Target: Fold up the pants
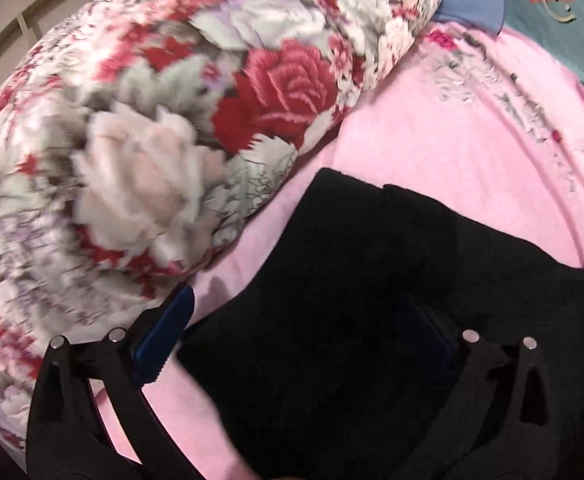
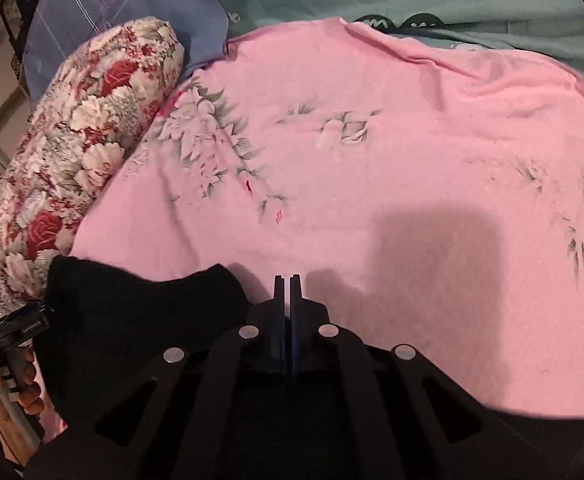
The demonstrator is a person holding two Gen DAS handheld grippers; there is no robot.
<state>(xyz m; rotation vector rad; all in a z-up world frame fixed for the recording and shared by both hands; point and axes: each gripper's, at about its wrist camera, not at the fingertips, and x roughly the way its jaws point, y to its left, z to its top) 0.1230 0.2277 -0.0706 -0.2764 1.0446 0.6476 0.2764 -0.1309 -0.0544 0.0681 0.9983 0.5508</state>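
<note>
Black pants lie bunched on the pink bed sheet, maybe half folded. Left claw is spread wide over them. Right claw is pressed together, holding nothing.

left gripper spread wide, one blue finger showing. right gripper fingers pinched nearly together. my left hand wrapped round its handle.
</note>
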